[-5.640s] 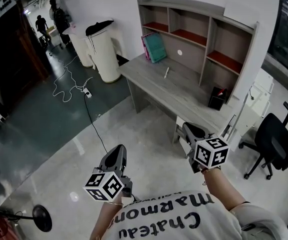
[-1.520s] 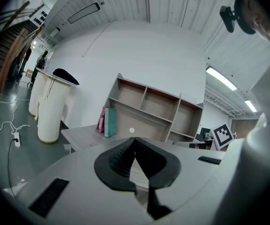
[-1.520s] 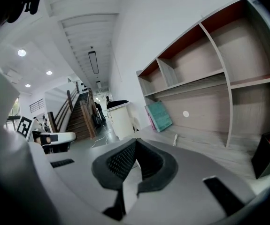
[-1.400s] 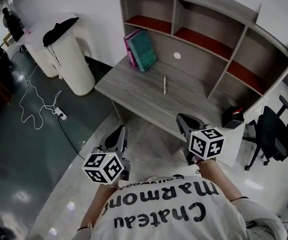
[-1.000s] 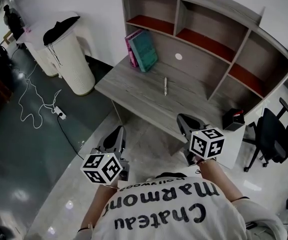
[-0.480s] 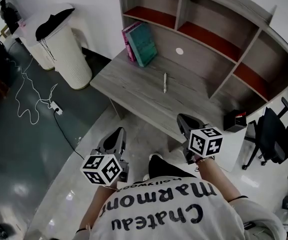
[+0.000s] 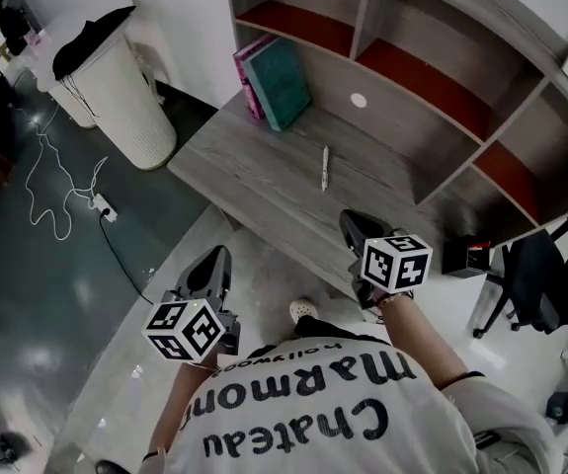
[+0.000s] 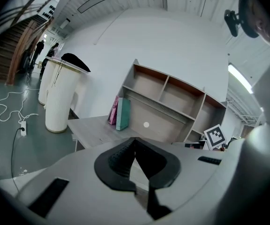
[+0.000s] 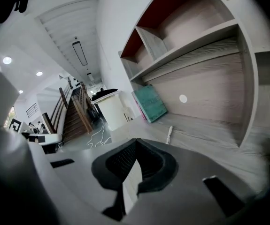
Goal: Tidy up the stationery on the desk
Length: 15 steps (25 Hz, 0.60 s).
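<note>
**Pen on the table: both claws clenched and empty, not yet in reach**

The pen lies flat on the bare middle of the table, apart from everything else. In the head view its long axis runs near to far, roughly square to the near edge of the table. We cannot tell which end is the tip.

Two books, one teal and one pink, stand at the far left of the table. They lean against the back panel of the shelf unit, which keeps them upright. A small black container sits at the right end. We judge it the likely place for the pen.

The left claw is clenched with nothing between its jaws. It is held over the floor, short of the near edge. The right claw is also clenched and empty. It is held at the near edge and points towards the pen, so we judge it the better placed for the pick.

Before any grasp, we judge that the right claw must release its jaws. It should then close across the pen's narrow width, not along its length.
</note>
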Tool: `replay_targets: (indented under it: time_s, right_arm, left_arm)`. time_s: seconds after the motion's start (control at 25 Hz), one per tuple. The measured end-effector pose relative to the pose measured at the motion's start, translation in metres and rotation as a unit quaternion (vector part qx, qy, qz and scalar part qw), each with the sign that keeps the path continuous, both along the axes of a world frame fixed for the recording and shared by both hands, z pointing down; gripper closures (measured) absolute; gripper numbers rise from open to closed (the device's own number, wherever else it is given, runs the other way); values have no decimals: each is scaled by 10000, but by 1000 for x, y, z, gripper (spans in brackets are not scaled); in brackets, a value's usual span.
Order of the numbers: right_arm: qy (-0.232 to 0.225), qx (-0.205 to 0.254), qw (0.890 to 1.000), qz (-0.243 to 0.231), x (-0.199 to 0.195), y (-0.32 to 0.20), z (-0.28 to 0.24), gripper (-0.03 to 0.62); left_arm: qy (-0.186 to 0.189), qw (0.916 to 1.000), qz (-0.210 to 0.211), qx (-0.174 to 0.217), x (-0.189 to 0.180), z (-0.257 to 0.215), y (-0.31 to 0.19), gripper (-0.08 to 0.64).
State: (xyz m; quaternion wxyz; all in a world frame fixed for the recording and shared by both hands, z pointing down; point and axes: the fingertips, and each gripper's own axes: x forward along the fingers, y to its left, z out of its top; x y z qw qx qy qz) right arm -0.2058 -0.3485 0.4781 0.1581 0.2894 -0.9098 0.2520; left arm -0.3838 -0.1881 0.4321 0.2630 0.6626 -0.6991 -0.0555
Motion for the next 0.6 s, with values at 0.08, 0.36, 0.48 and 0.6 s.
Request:
replay_targets:
  time_s: [0.08, 0.36, 0.48, 0.6]
  right_arm:
    - [41, -47, 10000, 20, -5, -17, 6, 582]
    - [196, -233, 9995, -71, -24, -55, 31, 581]
    - [286, -349, 9990, -77, -30, -67, 44, 582]
    - [364, -434, 9984, -87, -36, -78, 54, 581]
  left_arm:
    - [-10, 9999, -104, -49, -9, 2, -7, 545]
    - [207, 9985, -408, -306, -27, 23, -19, 545]
    - [304, 9970, -553, -445, -38, 33, -18, 545]
    - [347, 9956, -682, -538, -48, 38, -19, 545]
